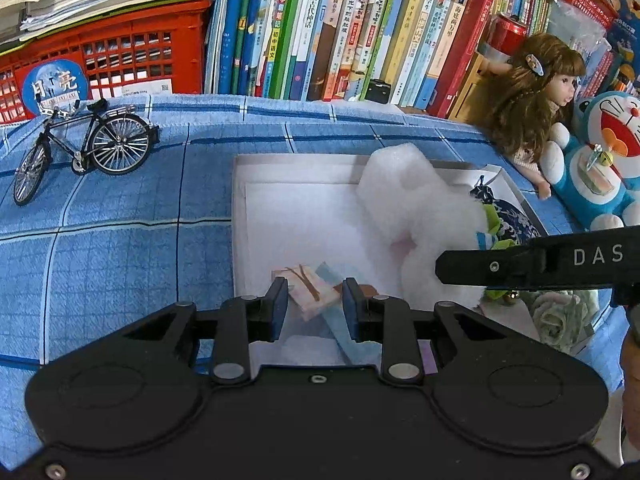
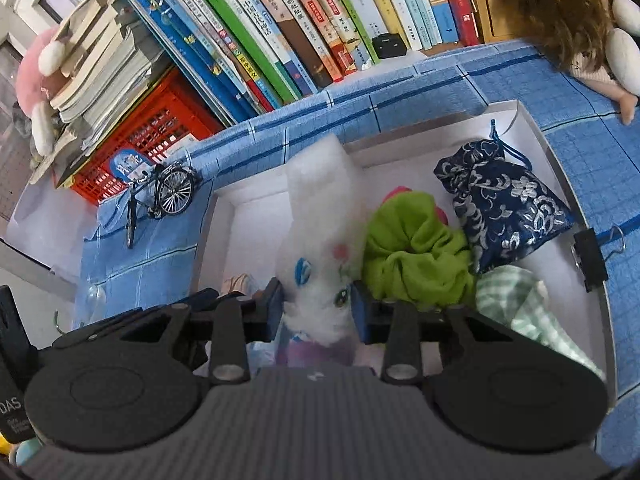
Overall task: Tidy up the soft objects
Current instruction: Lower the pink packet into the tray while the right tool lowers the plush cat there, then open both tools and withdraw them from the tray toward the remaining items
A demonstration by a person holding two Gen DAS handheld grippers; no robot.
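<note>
A shallow white box (image 1: 240, 184) lies on the blue checked cloth. My left gripper (image 1: 315, 310) hovers low over its near end, open. A small pink packet tied with brown ribbon (image 1: 310, 290) and a pale blue strip (image 1: 348, 336) lie on the box floor between and just beyond its fingertips. My right gripper (image 2: 318, 306) is shut on a white plush toy (image 2: 320, 216) with blue and green eyes, at the head. In the left wrist view the white plush toy (image 1: 404, 204) stands inside the box, and one black finger (image 1: 500, 266) of the right gripper reaches in.
In the box (image 2: 532, 120) beside the plush lie a green cloth scrunchie (image 2: 416, 252), a navy floral drawstring pouch (image 2: 504, 208) and a green checked cloth (image 2: 520, 304). A binder clip (image 2: 588, 260) grips the rim. A model bicycle (image 1: 80, 152), doll (image 1: 532, 100), blue cat plush (image 1: 604, 160), books and red crate (image 1: 120, 52) surround it.
</note>
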